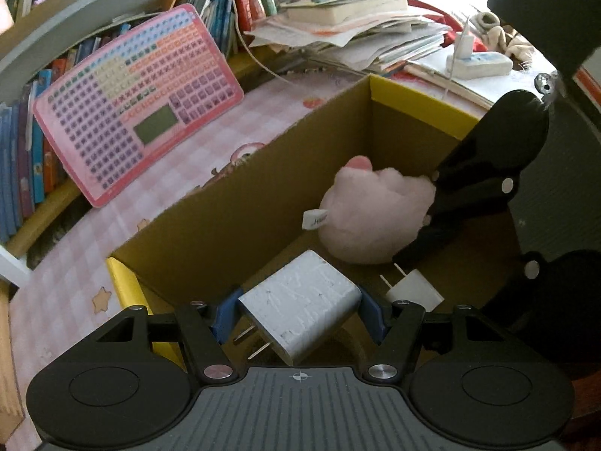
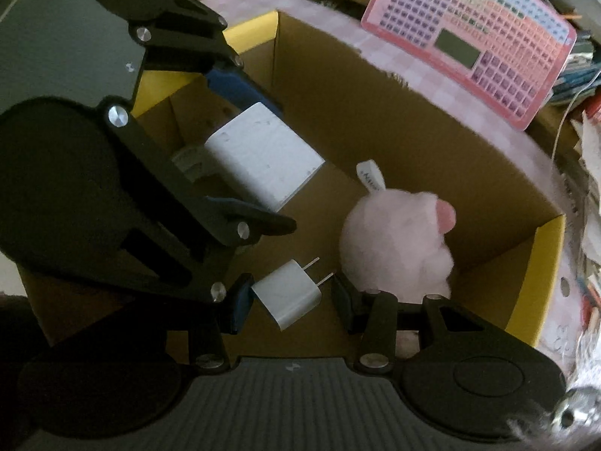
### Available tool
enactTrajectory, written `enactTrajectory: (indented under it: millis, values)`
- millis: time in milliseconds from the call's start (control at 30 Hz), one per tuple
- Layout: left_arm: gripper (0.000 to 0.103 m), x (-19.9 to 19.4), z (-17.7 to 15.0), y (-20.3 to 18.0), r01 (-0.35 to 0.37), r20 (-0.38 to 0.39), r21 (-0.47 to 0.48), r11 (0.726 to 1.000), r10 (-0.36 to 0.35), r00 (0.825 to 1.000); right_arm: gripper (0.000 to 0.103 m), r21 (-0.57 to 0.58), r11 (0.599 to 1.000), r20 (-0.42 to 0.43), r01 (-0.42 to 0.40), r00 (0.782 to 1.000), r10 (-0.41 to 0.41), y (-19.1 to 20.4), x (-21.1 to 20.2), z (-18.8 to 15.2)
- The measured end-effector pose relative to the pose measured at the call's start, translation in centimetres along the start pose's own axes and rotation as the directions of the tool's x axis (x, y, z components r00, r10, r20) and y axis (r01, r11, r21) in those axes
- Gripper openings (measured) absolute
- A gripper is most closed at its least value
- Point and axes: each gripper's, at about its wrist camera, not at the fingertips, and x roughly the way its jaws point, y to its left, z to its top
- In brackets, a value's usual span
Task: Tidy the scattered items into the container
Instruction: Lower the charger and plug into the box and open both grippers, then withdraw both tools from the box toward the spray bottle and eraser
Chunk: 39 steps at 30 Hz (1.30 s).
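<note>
pink checkered tabletop (image 1: pixel 240 112) carries the cardboard box (image 1: pixel 233 203). over it, left hand-held gripper (image 1: pixel 300 315) clamps the large white charger (image 1: pixel 304 308); right hand-held gripper (image 2: pixel 291 300) grips the small white plug (image 2: pixel 287 297), plush toy (image 2: pixel 398 240) just ahead inside.

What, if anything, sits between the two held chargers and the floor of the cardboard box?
Nothing visible blocks either drop. The large white charger in the left hand-held gripper and the small white charger in the right hand-held gripper hang over bare floor of the cardboard box. The pink plush toy lies off to one side.
</note>
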Motion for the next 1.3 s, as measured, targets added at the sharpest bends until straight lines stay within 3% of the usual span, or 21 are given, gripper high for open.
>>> enactTrajectory:
  millis: [200,267,367,500,833,1033,1300]
  values:
    - [0.066,0.0,0.0,0.0,-0.014,-0.007,-0.012,1.0,0.014,1.0,0.045,-0.003,1.0,0.016,0.01,1.0,-0.01,-0.7,-0.1,-1.1]
    - [0.068,-0.1,-0.1,0.0,-0.026,0.001,-0.021,0.999,0.026,1.0,0.051,0.005,1.0,0.023,0.017,1.0,-0.017,-1.1,-0.2,-1.4]
    - [0.072,-1.0,-0.3,0.1,-0.054,0.033,-0.042,0.998,0.055,0.998,0.067,0.027,1.0,0.047,0.015,0.999,-0.017,-1.4,-0.7,-1.5]
    - [0.083,-3.3,-0.4,0.2,-0.075,0.1,-0.066,0.995,0.082,0.992,0.08,0.038,0.996,0.125,0.075,0.989,-0.08,-0.6,-1.9,-1.7]
    - [0.091,-9.4,-2.2,0.3,-0.099,0.232,-0.211,0.972,0.148,0.961,0.084,0.227,0.968,0.32,0.11,0.93,-0.18,-0.2,-7.8,-3.5]
    - [0.091,-12.2,-4.3,0.1,-0.101,0.273,-0.264,0.959,0.175,0.946,0.084,0.321,0.938,0.349,0.13,0.904,-0.245,1.0,-10.1,-4.8]
    - [0.091,-14.7,-7.7,0.1,-0.05,0.304,-0.286,0.957,0.14,0.942,0.084,0.407,0.891,0.366,0.201,0.858,-0.361,5.1,-12.3,-6.5]
